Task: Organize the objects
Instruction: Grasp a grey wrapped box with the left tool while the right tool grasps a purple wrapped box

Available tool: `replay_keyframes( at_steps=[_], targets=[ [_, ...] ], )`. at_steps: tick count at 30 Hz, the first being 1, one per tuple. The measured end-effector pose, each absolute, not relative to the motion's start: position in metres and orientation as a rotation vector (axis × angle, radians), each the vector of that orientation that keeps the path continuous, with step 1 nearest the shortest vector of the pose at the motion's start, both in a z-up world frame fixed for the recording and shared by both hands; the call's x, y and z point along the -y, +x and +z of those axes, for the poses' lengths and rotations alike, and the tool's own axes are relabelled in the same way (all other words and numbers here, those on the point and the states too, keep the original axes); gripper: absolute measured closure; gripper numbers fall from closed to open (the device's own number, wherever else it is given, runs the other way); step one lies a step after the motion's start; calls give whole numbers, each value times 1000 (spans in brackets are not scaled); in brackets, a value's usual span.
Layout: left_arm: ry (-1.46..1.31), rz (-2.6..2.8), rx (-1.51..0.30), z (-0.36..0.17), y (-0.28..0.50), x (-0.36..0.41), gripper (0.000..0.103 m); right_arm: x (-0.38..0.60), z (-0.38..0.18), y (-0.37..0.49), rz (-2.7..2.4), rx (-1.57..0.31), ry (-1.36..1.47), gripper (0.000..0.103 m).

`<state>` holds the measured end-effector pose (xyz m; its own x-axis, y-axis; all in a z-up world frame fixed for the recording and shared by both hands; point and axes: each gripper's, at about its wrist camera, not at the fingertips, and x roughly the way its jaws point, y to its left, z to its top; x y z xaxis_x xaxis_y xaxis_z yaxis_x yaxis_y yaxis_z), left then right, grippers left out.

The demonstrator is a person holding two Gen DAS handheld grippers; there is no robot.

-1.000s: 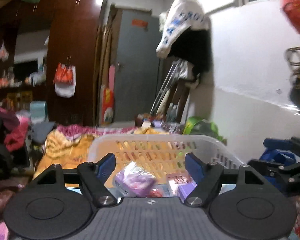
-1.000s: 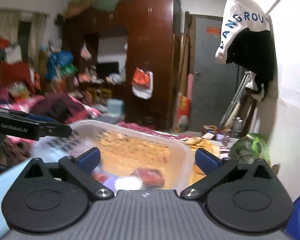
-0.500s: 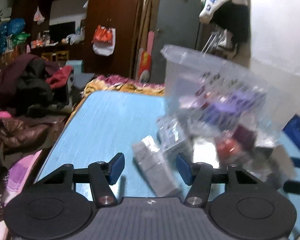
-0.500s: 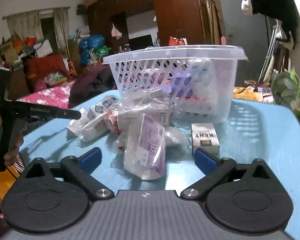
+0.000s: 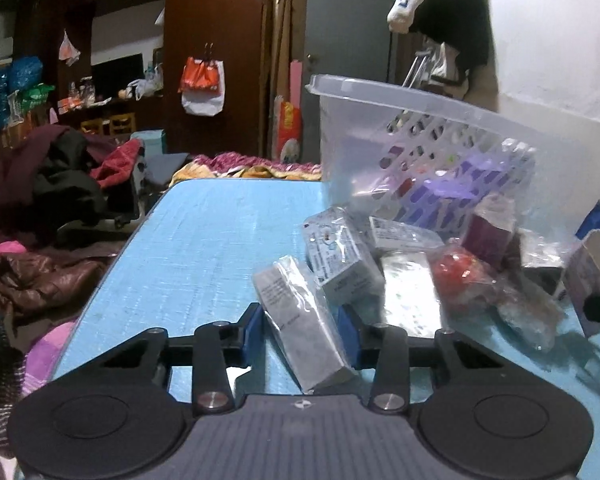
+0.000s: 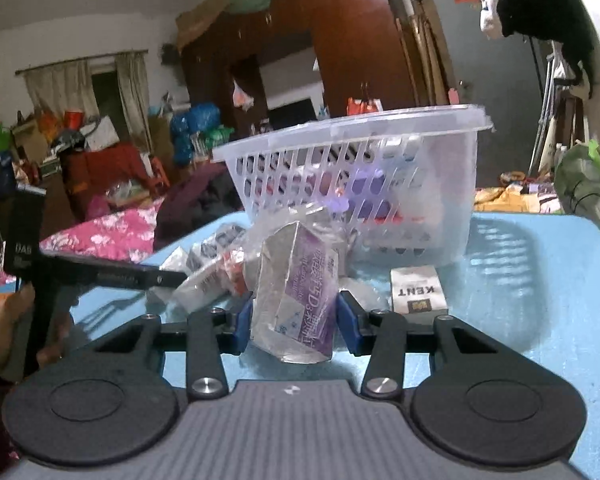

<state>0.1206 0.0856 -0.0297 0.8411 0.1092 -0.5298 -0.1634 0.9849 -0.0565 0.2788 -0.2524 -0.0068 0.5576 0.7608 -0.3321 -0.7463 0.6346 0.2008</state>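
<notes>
While both grippers sit low over the blue table (image 5: pixel 204 240), each has a wrapped box directly between its pads, so the coming move turns on lifting and carrying toward the basket beyond.

Left gripper (image 5: pixel 300 330): its jaws have just been closing, and the blue pads now bracket the grey wrapped box (image 5: pixel 300 320). That box lies with its long axis running away from the camera and angled slightly left at the far end. The right pad appears to touch the wrapper; contact at the left pad looks close but cannot be confirmed. Treat this as a grip on the box.

Right gripper (image 6: pixel 294 324): its jaws have just been closing as well, and the pads sit against both sides of the purple-and-white box (image 6: pixel 300 300), which stands on end in clear film, tilted slightly. This reads as a grip on that box.

Just beyond lie more loose packets (image 5: pixel 348 264) and a white KENT pack (image 6: pixel 418 290). Farther still stands the clear plastic basket (image 6: pixel 440 128), already partly filled, straight ahead of the right gripper and ahead-right of the left one. The right gripper is probably the nearer.
</notes>
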Motion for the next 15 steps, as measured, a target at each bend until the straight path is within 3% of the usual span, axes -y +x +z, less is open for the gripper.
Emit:
replay_keyframes(
  at_steps=[15],
  targets=[
    [-120, 62, -345, -25, 80, -71, 58, 257, -6, 269, 790, -299, 56, 56]
  ],
)
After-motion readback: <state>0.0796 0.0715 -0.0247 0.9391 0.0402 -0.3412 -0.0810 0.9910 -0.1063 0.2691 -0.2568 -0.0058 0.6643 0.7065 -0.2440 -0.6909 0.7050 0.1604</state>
